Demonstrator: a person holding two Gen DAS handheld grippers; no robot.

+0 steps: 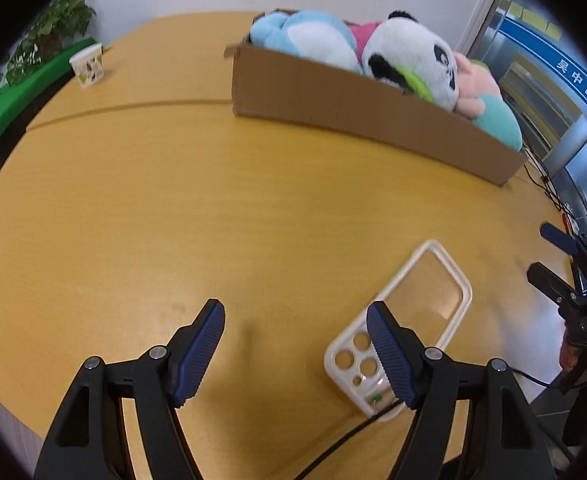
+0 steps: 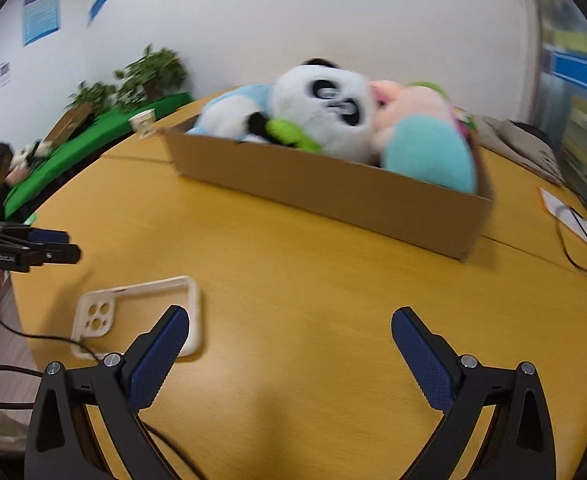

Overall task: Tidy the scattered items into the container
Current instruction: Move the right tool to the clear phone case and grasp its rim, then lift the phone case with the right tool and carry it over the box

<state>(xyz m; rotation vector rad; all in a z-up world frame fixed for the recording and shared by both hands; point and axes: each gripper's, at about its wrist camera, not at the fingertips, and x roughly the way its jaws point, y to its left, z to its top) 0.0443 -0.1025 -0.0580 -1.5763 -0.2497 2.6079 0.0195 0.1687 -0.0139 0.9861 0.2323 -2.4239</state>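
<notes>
A cardboard box [image 1: 357, 112] [image 2: 325, 196] stands on the wooden table, stuffed with plush toys: a panda [image 1: 417, 60] [image 2: 325, 108], a light blue one [image 1: 305, 36] and a pink and teal one [image 2: 425, 140]. A clear phone case with a white rim [image 1: 409, 324] [image 2: 141, 320] lies flat near the table's front edge. My left gripper [image 1: 295, 326] is open above the bare table, its right finger over the case's camera end. My right gripper [image 2: 291, 330] is open too, the case beside its left finger. Each gripper shows at the edge of the other's view, the right one [image 1: 553, 256] and the left one [image 2: 53, 246].
A paper cup [image 1: 87, 65] [image 2: 143, 123] stands at the far left of the table by potted plants [image 1: 49, 36]. Cables [image 2: 585, 248] and a paper slip lie at the right side. A black cable [image 1: 333, 448] runs under the case's near end.
</notes>
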